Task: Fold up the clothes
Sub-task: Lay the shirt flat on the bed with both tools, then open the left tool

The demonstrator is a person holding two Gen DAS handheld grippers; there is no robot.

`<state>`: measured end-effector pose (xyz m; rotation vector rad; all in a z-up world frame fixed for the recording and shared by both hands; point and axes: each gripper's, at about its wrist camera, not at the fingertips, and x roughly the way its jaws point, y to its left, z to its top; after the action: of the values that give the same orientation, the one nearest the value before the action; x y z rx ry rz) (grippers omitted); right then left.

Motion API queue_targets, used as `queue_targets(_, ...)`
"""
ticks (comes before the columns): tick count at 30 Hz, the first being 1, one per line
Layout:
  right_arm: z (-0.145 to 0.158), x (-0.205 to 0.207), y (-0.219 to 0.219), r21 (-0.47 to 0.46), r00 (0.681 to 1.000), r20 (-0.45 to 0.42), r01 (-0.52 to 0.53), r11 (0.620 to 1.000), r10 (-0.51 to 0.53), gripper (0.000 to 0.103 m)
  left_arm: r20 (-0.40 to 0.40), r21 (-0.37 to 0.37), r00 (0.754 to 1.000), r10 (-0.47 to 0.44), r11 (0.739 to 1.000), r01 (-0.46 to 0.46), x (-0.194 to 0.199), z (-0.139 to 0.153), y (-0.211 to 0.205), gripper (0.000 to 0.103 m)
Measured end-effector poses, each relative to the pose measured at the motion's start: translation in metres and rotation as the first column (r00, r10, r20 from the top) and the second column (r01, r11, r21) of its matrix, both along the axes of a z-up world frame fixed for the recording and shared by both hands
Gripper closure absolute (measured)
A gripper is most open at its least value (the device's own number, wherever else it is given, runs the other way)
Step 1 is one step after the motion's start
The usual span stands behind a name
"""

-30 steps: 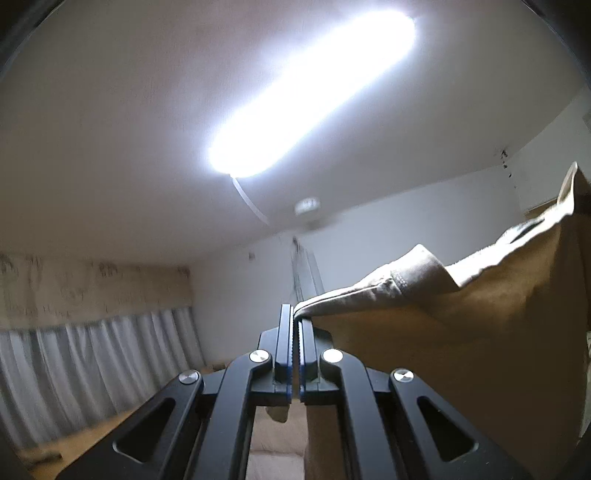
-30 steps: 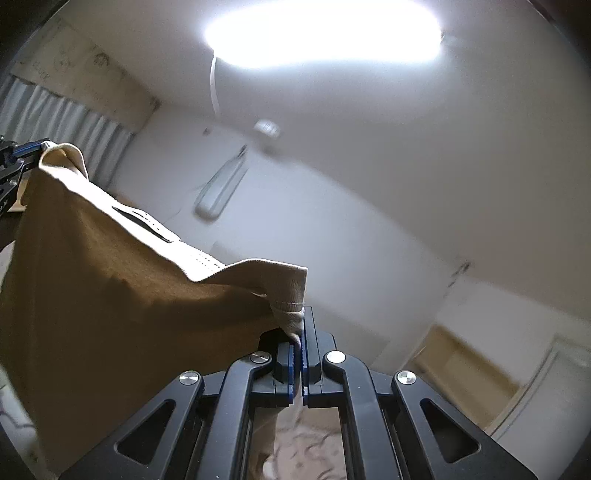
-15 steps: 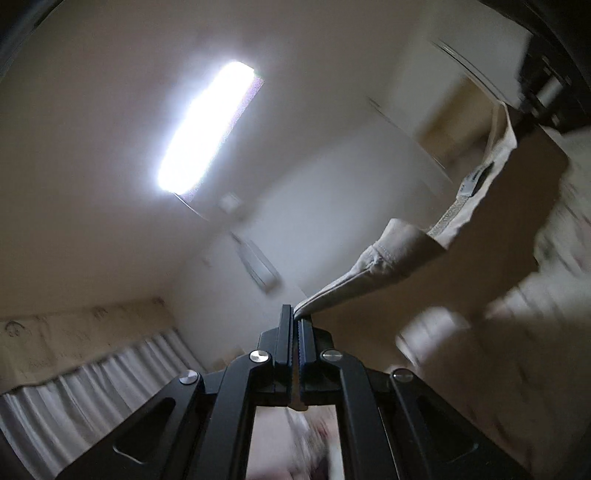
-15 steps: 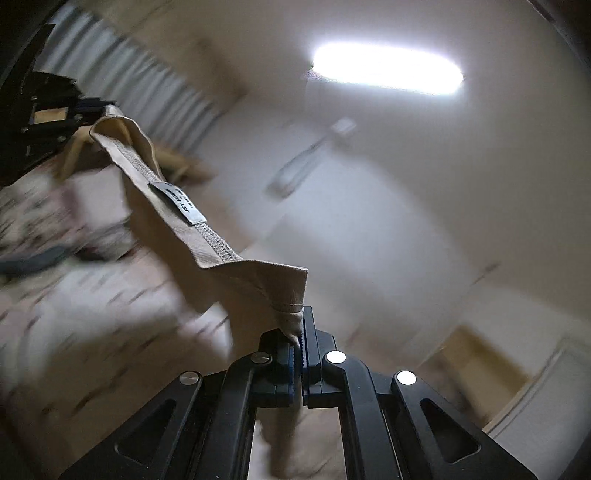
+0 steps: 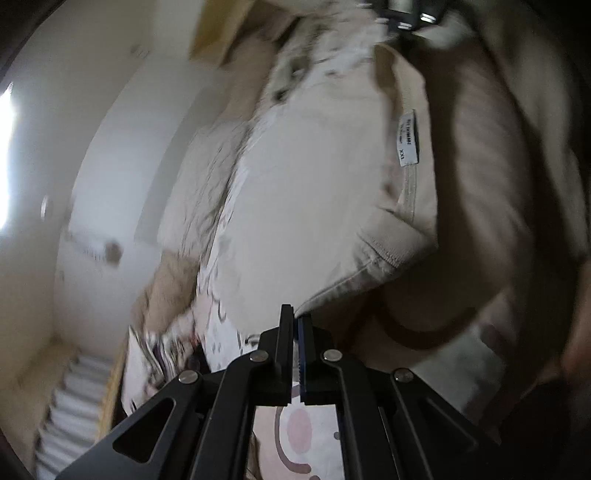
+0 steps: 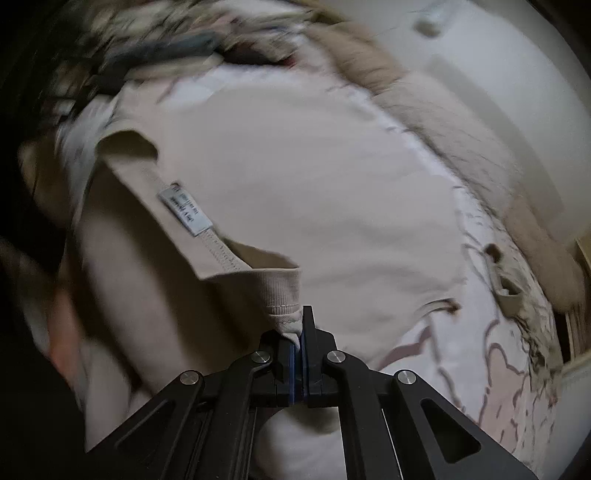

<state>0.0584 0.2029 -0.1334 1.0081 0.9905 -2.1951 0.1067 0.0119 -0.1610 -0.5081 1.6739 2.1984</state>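
A beige shirt [image 5: 314, 184] with a white neck label [image 5: 406, 136] is stretched between both grippers, its body spread out over a patterned sheet. My left gripper [image 5: 295, 319] is shut on a seamed shoulder edge of the shirt. In the right wrist view, my right gripper [image 6: 300, 326] is shut on the ribbed collar edge of the shirt [image 6: 295, 177], near the label [image 6: 186, 214]. The right gripper's black body [image 5: 404, 16] shows blurred at the top of the left wrist view.
A white sheet with brown line patterns [image 6: 498, 350] lies under the shirt. A fluffy beige blanket [image 6: 443, 110] runs along its far side by the wall. A blurred dark pile of cloth [image 6: 166, 44] sits beyond. Pale curtains [image 5: 66, 406] hang at lower left.
Both grippers swung down from facing the ceiling light to facing the bed. The shirt, earlier hanging in the air between them, now spreads over the sheet. Both grips stayed shut.
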Motion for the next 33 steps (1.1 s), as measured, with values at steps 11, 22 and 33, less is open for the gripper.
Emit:
queue_targets(11, -0.006, 0.068, -0.003, 0.293, 0.934, -0.040, -0.329, 0.898, 0.355, 0.101, -0.026, -0.042, 0.996, -0.083, 0.996, 0.082, 0.005, 0.020, -0.023, 0.100)
queue_targets(22, -0.052, 0.064, -0.007, 0.449, 0.906, 0.086, -0.406, 0.796, 0.414, 0.102, 0.141, -0.084, 0.987, -0.080, 0.992, 0.092, 0.016, -0.028, -0.022, 0.100)
queue_targets(33, -0.005, 0.031, 0.057, -0.161, 0.923, 0.268, 0.324, 0.932, -0.274, 0.030, 0.242, 0.114, 0.970, 0.009, 0.993, -0.038, 0.003, 0.011, -0.024, 0.053)
